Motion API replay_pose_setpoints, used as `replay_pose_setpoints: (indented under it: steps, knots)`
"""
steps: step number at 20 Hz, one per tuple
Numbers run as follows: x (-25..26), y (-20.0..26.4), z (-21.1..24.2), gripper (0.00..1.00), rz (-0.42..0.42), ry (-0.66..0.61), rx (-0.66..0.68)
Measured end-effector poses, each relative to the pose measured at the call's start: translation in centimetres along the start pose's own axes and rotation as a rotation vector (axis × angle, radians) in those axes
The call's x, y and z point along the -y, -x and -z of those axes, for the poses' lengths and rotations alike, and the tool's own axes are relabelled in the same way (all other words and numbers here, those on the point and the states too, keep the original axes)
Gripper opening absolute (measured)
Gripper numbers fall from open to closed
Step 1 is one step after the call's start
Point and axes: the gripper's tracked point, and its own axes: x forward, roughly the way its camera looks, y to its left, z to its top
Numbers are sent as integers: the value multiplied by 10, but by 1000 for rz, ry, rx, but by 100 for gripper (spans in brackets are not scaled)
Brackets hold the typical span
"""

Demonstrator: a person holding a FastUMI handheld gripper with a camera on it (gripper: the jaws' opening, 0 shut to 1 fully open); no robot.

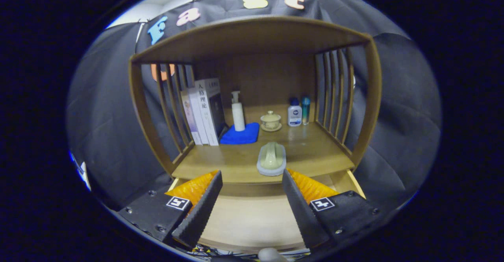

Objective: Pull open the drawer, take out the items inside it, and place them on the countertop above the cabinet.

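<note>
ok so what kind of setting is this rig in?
Looks like a staged home corner inside a cloth-walled booth: a wooden cabinet with slatted sides, its countertop holding books, a pump bottle and a lidded cup. The gripper is open over the pulled-out drawer.

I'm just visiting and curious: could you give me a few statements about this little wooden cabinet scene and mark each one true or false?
1. The tool is clamped on a bottle. False: its fingers are spread apart with nothing between them.
2. A pale green scrub brush lies near the front edge of the countertop, just ahead of the fingers. True.
3. The white pump bottle stands on a blue cloth. True.
4. The books lie flat in a stack. False: they stand upright by the slatted side, next to the blue cloth.
5. The drawer below the countertop is pulled open. True.
6. The small lidded cup sits inside the drawer. False: it sits at the back of the countertop.
</note>
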Motion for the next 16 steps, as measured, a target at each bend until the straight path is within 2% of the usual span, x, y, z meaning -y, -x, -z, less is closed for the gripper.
replay_pose_setpoints:
  steps: [6,16]
  knots:
    - [7,63,9,98,15,-35,174]
    - [27,136,44,99,31,-9,360]
